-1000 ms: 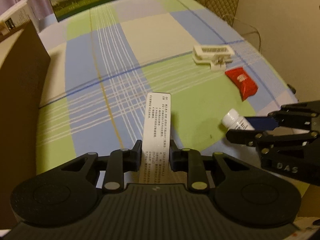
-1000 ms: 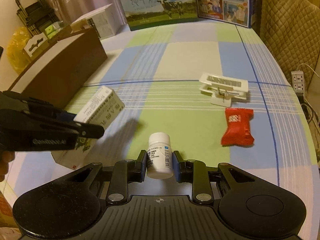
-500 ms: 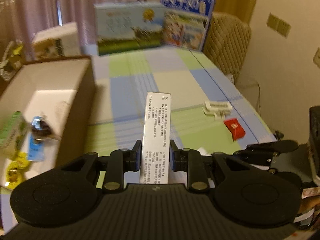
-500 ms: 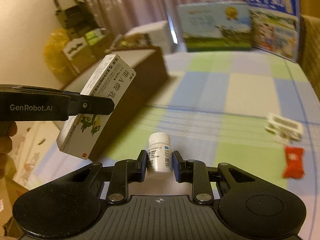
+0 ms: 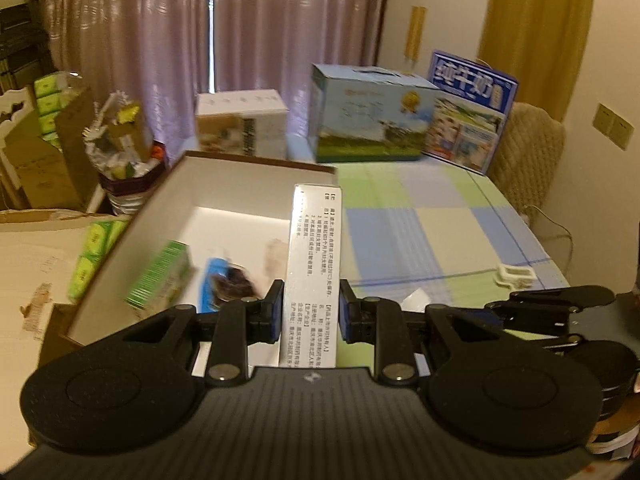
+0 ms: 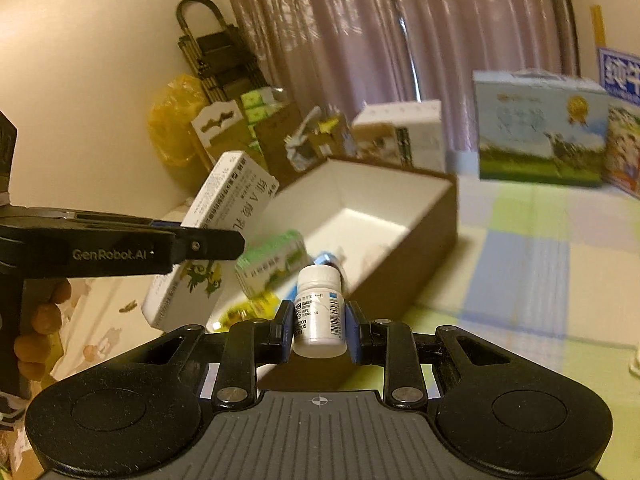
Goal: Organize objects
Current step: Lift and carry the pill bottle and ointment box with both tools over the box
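Checked blue, green and cream tablecloth is seen under purple curtains, with an open brown cardboard box with a white interior standing at its left edge.

Risks: the left gripper is clamped on a long white printed medicine carton near the carton's lower half, so most of its length projects forward over the box. A pivot in the pads, or a knock against the box's near wall, could be caused by any quick lowering. The right gripper is closed on a small white plastic pill bottle with a printed label, held just short of the box. The two grippers are close together beside the box, so a collision is judged possible if both loads are released at once. A dropped bottle could roll.

Contents of the box: a green and white carton lies against its left wall, a blue packet beside it, and a dark item that is too blurred to identify. Yellow packaging is glimpsed near the box's front corner in the right wrist view.
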The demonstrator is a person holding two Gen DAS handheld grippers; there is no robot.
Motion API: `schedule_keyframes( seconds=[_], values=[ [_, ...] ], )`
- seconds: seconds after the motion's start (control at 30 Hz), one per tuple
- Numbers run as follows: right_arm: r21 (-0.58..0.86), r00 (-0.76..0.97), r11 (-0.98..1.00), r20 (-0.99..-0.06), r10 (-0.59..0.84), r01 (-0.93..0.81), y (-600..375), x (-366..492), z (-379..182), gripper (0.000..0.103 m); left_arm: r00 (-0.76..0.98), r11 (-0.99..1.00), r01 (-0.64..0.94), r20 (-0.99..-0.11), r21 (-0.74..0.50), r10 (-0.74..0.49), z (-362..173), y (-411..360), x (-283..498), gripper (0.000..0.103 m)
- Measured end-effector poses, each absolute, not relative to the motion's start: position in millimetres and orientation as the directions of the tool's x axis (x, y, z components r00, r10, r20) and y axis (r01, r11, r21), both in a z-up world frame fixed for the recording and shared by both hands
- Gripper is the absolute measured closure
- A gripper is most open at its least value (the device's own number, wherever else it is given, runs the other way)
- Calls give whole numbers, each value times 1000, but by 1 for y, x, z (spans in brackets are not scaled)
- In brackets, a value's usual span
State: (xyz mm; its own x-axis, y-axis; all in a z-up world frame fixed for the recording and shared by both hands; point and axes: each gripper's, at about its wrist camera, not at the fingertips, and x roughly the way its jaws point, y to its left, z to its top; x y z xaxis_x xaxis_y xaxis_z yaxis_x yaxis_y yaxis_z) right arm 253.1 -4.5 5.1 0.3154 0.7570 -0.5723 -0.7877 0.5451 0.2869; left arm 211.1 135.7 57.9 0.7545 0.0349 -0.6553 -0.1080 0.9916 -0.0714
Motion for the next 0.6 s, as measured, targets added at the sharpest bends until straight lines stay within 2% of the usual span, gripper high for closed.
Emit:
schedule_keyframes(
  seconds=[0.27, 0.6],
  values=[
    [242, 359, 574, -579, 732, -782, 52, 271, 2, 79, 766, 992, -114, -640, -61, 49, 63, 190, 226, 81],
    [170, 423, 645, -627, 654, -746, 101, 319, -14, 79, 725, 994, -90, -688, -57, 26, 37, 232, 289, 81]
  ],
)
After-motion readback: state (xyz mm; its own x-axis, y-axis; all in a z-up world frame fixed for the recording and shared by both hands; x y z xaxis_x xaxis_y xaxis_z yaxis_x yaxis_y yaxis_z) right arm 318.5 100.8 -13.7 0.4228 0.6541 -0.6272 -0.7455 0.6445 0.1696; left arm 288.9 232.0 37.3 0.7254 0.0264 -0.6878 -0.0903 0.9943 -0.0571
